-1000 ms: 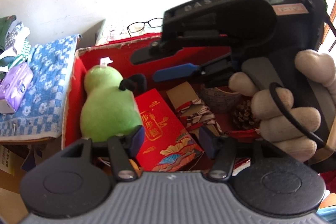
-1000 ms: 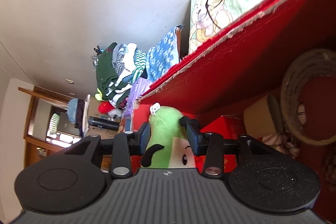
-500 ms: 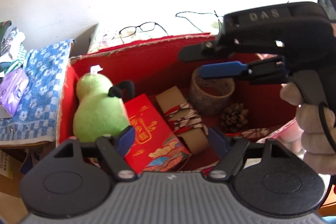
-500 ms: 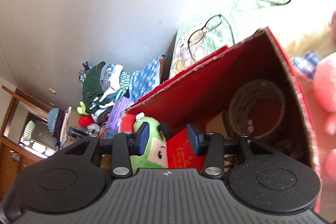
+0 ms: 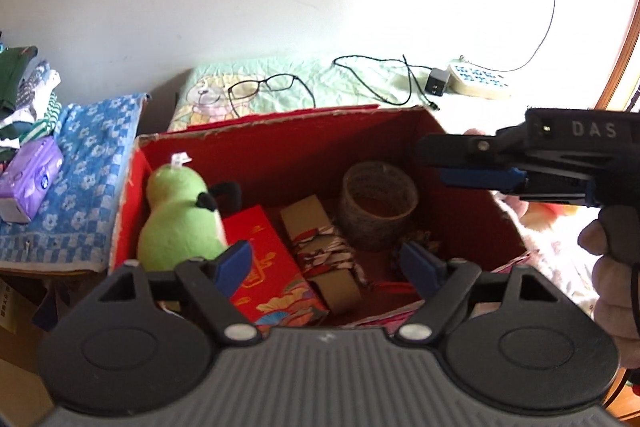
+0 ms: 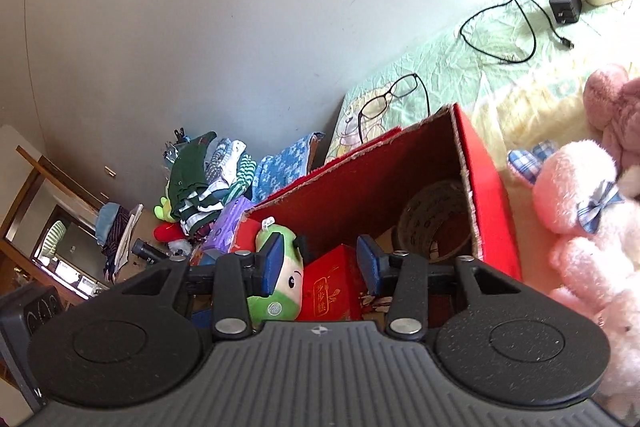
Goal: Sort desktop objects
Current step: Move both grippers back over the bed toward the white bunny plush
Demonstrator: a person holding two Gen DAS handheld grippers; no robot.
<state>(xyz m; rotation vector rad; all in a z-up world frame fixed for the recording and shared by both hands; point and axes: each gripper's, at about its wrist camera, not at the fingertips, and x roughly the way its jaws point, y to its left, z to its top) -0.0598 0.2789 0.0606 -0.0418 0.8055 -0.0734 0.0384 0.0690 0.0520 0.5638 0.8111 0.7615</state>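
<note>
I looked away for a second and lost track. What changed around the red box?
The right hand-held gripper pulled up and back out of the red box, open and empty. The left hand-held gripper drew back a little and opened wider. The green plush, red packet and tape roll stayed put.

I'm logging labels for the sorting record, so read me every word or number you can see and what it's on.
"DAS": on top of the right tongs' body.
"步步": the legible part of the gold characters on the red packet; the rest is too blurred.
Purple tissue pack: print too blurred.
White keypad device: key markings too small.
</note>
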